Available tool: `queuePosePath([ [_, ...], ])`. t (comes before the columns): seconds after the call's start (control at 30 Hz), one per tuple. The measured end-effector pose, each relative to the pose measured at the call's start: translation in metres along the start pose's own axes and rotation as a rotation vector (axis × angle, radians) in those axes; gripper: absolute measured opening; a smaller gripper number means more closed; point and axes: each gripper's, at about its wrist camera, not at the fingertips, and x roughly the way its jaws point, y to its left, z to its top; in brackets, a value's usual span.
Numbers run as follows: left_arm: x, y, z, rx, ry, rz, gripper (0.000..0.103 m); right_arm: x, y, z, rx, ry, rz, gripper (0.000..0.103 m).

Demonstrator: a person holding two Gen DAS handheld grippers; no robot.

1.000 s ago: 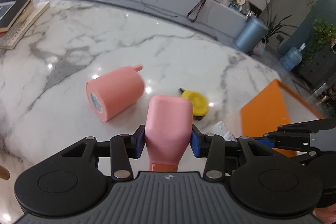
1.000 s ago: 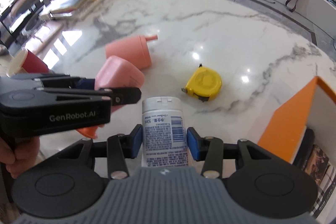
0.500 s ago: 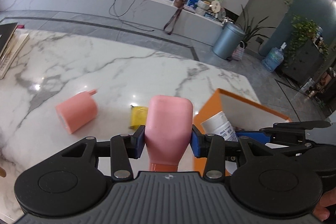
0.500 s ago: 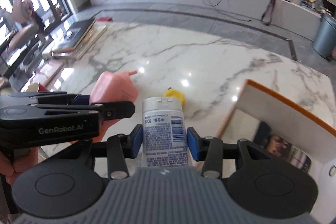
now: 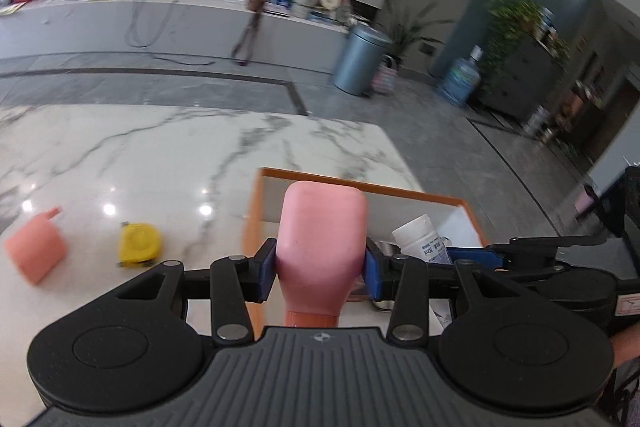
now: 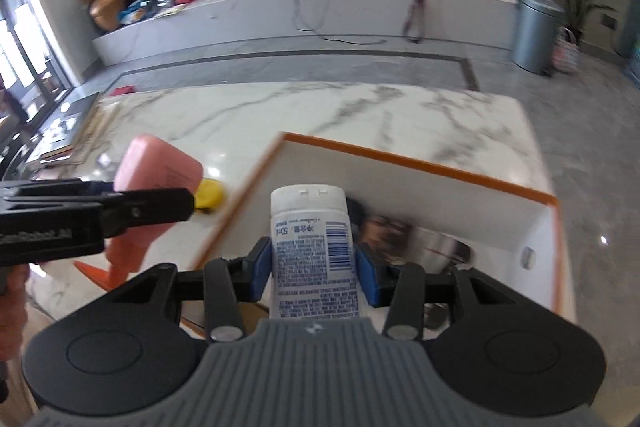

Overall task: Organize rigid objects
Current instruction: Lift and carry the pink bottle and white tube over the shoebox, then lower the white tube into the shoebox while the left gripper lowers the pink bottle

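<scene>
Marble table: both loaded claws now over the orange box.

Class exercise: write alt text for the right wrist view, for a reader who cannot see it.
The right gripper clamps a white labelled bottle above an orange-rimmed white box on a marble table. At left, the left gripper holds a pink bottle near a yellow tape measure.
</scene>
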Motion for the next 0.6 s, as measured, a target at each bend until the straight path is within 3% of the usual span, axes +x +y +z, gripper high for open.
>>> queuePosePath([
  [0.23,0.036,-0.04,-0.005,0.062,0.071,-0.048,0.049,0.003,-0.048,-0.023,0.073,0.027,-0.052,0.045],
  [0.6,0.084,-0.056,-0.011,0.06,0.179,-0.076,0.049,0.03,-0.083,-0.043,0.108,0.089,-0.067,0.045],
])
